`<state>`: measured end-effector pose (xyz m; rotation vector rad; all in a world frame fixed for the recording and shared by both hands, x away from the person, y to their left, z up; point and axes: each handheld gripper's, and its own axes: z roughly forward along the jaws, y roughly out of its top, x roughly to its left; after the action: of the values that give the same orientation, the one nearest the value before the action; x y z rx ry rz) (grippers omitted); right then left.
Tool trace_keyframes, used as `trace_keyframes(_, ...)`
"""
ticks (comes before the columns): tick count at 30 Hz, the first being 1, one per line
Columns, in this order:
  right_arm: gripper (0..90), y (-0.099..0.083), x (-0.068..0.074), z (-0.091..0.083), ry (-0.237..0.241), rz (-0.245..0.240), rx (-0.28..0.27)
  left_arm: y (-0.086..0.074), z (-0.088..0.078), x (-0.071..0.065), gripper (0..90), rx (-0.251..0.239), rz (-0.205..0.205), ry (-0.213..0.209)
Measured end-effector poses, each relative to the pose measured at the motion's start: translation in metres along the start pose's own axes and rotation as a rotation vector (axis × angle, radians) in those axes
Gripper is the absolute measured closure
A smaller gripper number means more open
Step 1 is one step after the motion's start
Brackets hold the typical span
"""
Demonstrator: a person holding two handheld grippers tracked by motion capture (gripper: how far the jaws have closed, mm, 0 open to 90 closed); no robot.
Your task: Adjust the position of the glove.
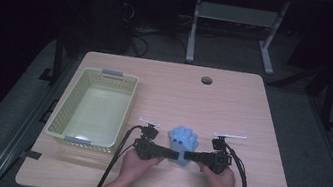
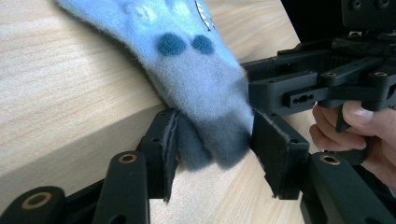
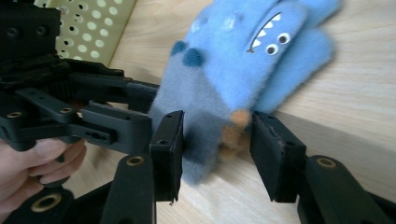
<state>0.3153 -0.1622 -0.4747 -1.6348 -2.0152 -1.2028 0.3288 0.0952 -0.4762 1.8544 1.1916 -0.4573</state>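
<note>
Lying on the wooden table (image 1: 234, 99) between the two grippers is a fuzzy blue glove (image 1: 183, 139) made up as a little monster: pale blue pile, two darker blue spots on its back, a row of white zigzag teeth and small round eyes near the finger end, with a greyer cuff and a patch of orange-brown fluff at that cuff. Its stubby fingers fan away from the person, and the cuff end points back toward the hands.

From the left gripper (image 2: 215, 140), the cuff sits right between the jaws. The left pad touches the fabric, the right pad stands at the very edge of the fluff, and the pile bulges out in front of both; the jaws are half-closed about the cuff, yet whether they truly pinch it cannot be told.

From the right gripper (image 3: 215, 140), the same cuff lies between its jaws too, with the body of the glove stretching up and away beyond them. Its left pad meets the grey fabric; its right pad is just beside the orange fluff, so a firm grip cannot be confirmed here either.

The two grippers face each other tip to tip across the cuff. A pale green basket (image 1: 60, 117) stands well off beyond the left gripper.
</note>
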Motion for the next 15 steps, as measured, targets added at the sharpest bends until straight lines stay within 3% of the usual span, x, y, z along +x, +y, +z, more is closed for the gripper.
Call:
trace_keyframes(4, 57.3, 0.001, 0.0, 0.005, 0.025, 0.015, -0.01, 0.0, 0.001, 0.0, 54.0, 0.003, 0.001, 0.0)
trace_keyframes(9, 61.6, 0.002, -0.001, 0.01, 0.038, 0.024, -0.026, -0.001, 0.005, 0.004, 57.2, 0.006, -0.037, -0.052)
trace_keyframes(15, 65.1, 0.002, -0.002, 0.013, 0.046, 0.012, -0.024, 0.0, 0.007, 0.006, 58.3, -0.004, -0.053, -0.059)
